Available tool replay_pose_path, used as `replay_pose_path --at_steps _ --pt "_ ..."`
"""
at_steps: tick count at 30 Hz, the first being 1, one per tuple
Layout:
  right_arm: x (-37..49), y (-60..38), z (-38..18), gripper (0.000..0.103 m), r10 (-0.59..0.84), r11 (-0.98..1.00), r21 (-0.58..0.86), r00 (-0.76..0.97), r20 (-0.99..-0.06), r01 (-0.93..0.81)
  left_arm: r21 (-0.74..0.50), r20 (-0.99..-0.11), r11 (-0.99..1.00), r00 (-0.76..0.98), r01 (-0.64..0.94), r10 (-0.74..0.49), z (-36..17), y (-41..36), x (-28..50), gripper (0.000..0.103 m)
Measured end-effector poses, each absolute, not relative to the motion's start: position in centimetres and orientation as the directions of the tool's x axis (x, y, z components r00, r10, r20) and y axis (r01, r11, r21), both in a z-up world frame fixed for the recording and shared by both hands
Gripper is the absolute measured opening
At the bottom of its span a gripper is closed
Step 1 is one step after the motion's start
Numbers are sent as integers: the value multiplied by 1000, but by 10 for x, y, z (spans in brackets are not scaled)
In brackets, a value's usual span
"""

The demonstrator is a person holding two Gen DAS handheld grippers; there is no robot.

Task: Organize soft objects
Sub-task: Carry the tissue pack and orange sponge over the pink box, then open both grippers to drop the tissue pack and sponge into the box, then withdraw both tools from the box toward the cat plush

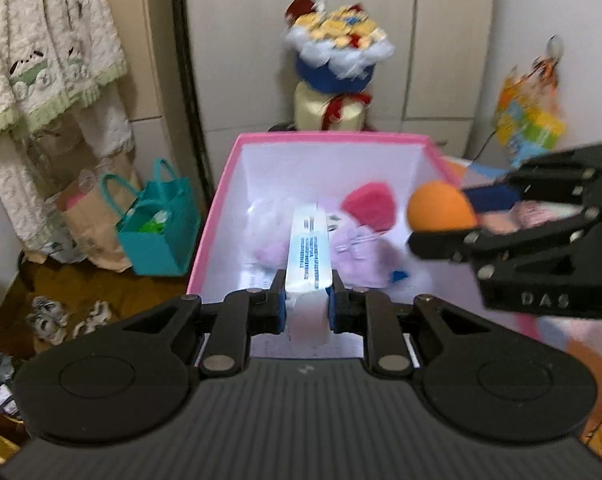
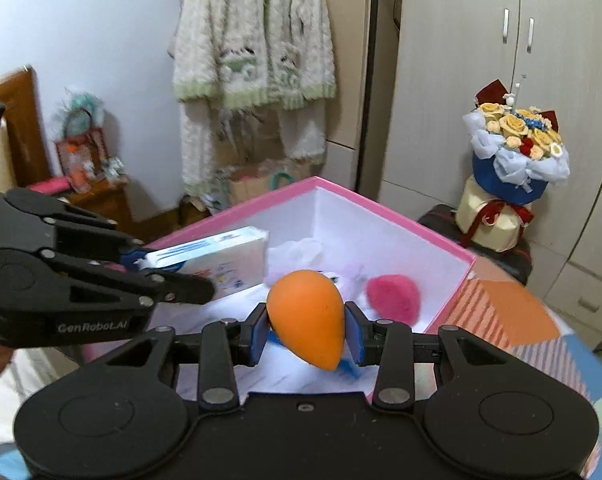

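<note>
A pink box [image 1: 329,139] with a white inside stands in front of both grippers; its rim [image 2: 393,210] also shows in the right wrist view. My left gripper [image 1: 307,306] is shut on a white tissue pack [image 1: 308,256] with blue print, held over the box's near side. My right gripper [image 2: 307,336] is shut on an orange egg-shaped sponge [image 2: 307,318], also over the box. From the left wrist view, that gripper [image 1: 445,216] comes in from the right with the sponge [image 1: 441,206]. Inside the box lie a pink fluffy piece [image 1: 369,206], lilac soft things [image 1: 357,252] and a clear bag [image 1: 263,212].
A flower bouquet [image 1: 337,56] on a cream round box stands behind the pink box, before white cupboard doors. A teal bag [image 1: 157,228] and a paper bag sit on the floor at left, below a hanging knitted garment [image 2: 253,40]. The box rests on a patterned cloth [image 2: 521,320].
</note>
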State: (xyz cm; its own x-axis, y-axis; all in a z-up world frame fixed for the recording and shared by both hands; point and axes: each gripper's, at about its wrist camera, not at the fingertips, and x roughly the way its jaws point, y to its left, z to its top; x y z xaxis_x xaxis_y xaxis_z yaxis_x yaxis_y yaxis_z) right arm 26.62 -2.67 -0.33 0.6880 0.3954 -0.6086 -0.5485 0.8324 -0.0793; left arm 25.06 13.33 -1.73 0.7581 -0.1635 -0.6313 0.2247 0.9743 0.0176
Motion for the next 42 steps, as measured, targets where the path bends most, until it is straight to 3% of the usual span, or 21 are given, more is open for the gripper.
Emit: replay_pose_path --at_steps 4,10,14,18,25,30,42 --pt "294 -18 -10 44 329 830 -154 694 -640 -536 154 -643 958 760 243 -89 -26 119 266 18" --pt "326 -9 -28 45 255 825 -201 665 -702 -528 212 -664 944 746 251 -50 -35 113 281 18" --pt "333 -9 -33 47 233 825 -214 660 -714 -523 190 -663 954 747 232 -50 -33 116 284 22" --pt "328 -15 -28 66 284 833 -167 666 -689 -528 156 -611 968 789 196 -62 -16 126 277 34" --pt "291 -48 -8 66 408 851 -7 667 -623 -526 42 -561 981 817 188 -132 9 156 247 41" --pt "262 -66 0 66 449 852 62 664 -598 -520 10 -581 972 793 233 -184 10 160 227 45" --pt "184 -69 30 69 465 824 6 671 -577 -566 -77 -627 925 703 373 -335 20 153 177 50"
